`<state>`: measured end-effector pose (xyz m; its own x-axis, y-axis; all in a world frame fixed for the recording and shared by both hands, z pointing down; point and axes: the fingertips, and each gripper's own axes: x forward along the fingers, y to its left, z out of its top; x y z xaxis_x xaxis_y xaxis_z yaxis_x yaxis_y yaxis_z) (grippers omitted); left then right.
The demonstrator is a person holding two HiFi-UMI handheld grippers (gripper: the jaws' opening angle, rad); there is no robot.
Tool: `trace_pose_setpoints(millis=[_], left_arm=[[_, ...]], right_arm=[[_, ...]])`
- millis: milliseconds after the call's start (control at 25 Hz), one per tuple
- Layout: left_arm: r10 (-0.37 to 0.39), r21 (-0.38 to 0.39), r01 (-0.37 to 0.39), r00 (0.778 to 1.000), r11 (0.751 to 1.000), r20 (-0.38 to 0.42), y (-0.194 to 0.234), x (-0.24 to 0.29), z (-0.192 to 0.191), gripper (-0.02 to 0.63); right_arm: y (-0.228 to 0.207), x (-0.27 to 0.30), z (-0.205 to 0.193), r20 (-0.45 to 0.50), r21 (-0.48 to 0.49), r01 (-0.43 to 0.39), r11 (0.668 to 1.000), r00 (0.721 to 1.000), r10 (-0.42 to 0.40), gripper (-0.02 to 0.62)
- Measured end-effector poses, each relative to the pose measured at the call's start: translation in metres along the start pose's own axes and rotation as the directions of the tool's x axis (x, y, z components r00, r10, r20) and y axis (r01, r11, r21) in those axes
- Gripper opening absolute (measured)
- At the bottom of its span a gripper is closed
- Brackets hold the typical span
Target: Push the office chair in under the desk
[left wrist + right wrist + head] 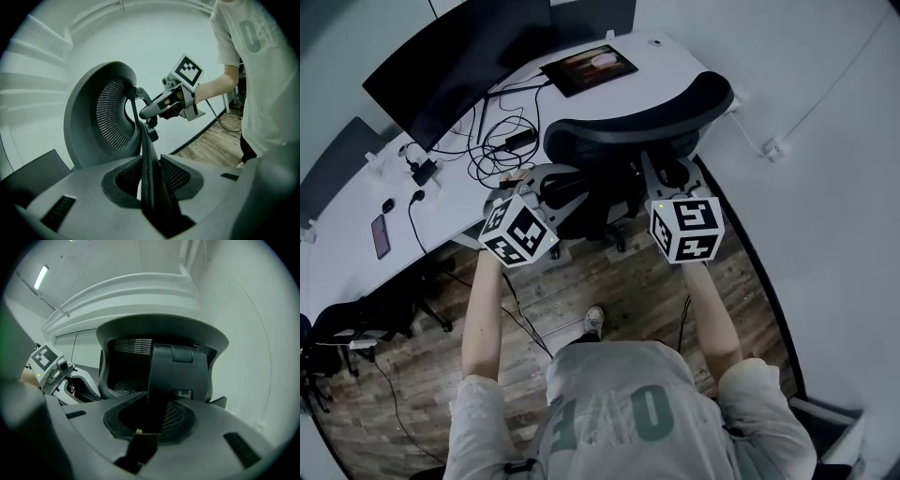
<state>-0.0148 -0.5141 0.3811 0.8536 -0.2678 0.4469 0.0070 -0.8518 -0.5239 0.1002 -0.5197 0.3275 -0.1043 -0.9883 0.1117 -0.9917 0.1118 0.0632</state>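
Note:
The office chair [637, 117] is black, with a curved mesh back, and stands at the edge of the white desk [356, 272] with its back toward me. My left gripper [546, 183] is shut on the left edge of the chair's back frame [146, 154], which runs thin and dark between the jaws of my left gripper [151, 187]. My right gripper [673, 173] is shut on the broad central spine [161, 380] of the backrest, and this spine fills the gap of my right gripper [152, 423]. Each gripper shows in the other's view.
On the desk are a dark monitor [459, 66], a tablet [591, 67], tangled cables [502, 141] and a phone [381, 234]. A second dark chair [356, 323] stands at the lower left. A white wall [825, 187] curves close on the right. My foot [594, 321] rests on the wood floor.

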Motion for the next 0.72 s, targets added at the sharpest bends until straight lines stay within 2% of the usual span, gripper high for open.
trace_pose_setpoints(millis=[480, 600, 720], left_arm=[[0.001, -0.001, -0.001, 1.0, 1.0, -0.003, 0.013, 0.006, -0.007, 0.132], [0.052, -0.006, -0.053, 0.997, 0.999, -0.048, 0.014, 0.002, -0.005, 0.135], [0.152, -0.047, -0.155, 0.987, 0.987, -0.059, 0.018, -0.015, 0.01, 0.138]], right_arm=[[-0.003, 0.016, 0.0, 0.005, 0.005, 0.016, 1.0, 1.0, -0.016, 0.067], [-0.004, 0.014, 0.001, 0.015, 0.005, 0.03, 1.0, 0.999, -0.03, 0.071], [-0.007, 0.002, 0.008, 0.021, 0.005, 0.071, 0.997, 0.997, -0.071, 0.088]])
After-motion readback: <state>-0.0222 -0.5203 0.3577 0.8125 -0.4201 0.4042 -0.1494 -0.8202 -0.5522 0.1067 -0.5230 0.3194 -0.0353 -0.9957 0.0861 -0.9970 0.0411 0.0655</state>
